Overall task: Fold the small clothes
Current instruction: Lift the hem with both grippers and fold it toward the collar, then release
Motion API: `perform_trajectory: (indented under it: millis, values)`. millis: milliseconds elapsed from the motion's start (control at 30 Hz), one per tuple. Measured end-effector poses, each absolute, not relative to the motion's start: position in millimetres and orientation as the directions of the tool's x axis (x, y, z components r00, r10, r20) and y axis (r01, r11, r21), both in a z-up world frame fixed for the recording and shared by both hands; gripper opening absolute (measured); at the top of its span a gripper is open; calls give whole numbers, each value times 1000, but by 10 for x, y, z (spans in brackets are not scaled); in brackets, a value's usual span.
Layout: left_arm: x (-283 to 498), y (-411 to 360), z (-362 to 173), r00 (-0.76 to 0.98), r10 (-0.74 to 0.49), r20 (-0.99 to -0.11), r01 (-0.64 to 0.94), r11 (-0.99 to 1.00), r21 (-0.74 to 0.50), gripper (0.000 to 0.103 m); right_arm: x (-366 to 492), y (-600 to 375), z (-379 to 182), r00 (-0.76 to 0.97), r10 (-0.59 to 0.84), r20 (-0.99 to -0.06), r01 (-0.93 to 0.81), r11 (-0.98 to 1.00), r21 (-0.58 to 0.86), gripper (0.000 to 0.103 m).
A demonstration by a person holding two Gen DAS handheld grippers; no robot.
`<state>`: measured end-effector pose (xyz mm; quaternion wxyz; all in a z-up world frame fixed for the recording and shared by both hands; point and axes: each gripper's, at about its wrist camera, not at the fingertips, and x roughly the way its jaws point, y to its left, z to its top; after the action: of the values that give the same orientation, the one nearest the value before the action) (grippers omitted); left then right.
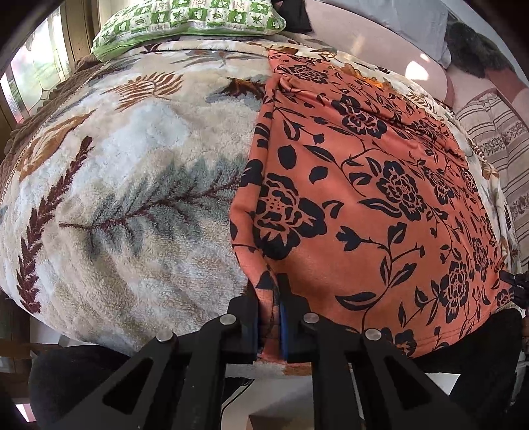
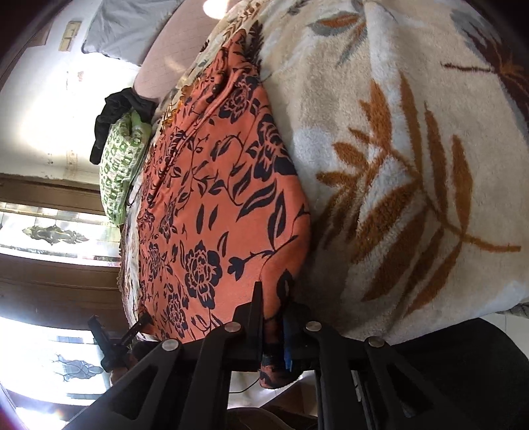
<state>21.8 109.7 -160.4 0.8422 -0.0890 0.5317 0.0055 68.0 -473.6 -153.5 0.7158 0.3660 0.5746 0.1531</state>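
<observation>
A thick fleece blanket (image 1: 132,172) printed with cream, grey and rust leaves covers the whole bed and fills most of what either camera sees. Spread flat on top of it lies the orange cloth (image 1: 363,198), patterned with black roses and trailing vines. From the left wrist view the cloth takes up the right half of the bed, its long left edge running from the near side toward the far end, where the fabric bunches into a few soft creases. From the right wrist view the same cloth (image 2: 215,215) stretches away to the left of bare blanket (image 2: 413,149).

At the far end of the bed sits a green and white patterned pillow (image 1: 191,20), with a dark garment (image 2: 112,115) draped just beside it. Stained glass window panes (image 2: 53,235) in brown wooden frames stand off to the side, letting in bright light.

The left gripper (image 1: 271,325) is at the near left corner of the cloth, its jaws pressed together on a gathered fold of the hem, with the orange fabric showing between the blue pads. The right gripper (image 2: 272,334) is at the near right corner, its jaws likewise pinching a bunched bit of the cloth, a dark-printed tuft of which hangs out below them. Both corners sit at the near edge of the bed.
</observation>
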Motion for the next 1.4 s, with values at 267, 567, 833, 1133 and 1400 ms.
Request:
perform_trajectory:
  millis: [267, 567, 833, 1133, 1400]
  values:
    - [241, 1131, -1567, 441, -111, -891, -93, 981, -168, 8, 747, -4652, -1528, 243, 637, -731, 155, 719, 678, 14]
    - [516, 1186, -1311, 455, -159, -876, -69, 975, -213, 7, 1048, -4594, -1262, 291, 727, -622, 99, 623, 776, 6]
    - [1216, 1186, -599, 534, -243, -810, 49, 965, -257, 7, 1639, -4560, -1042, 317, 778, -543, 63, 554, 830, 5]
    - [3280, 1441, -836, 630, -37, -776, -74, 991, -108, 85, 3538, -4866, -737, 532, 648, -545, 60, 613, 788, 50]
    - [2819, 1561, -1211, 621, -113, -776, -44, 983, -178, 85, 3230, -4719, -1186, 434, 542, -720, 38, 787, 616, 85]
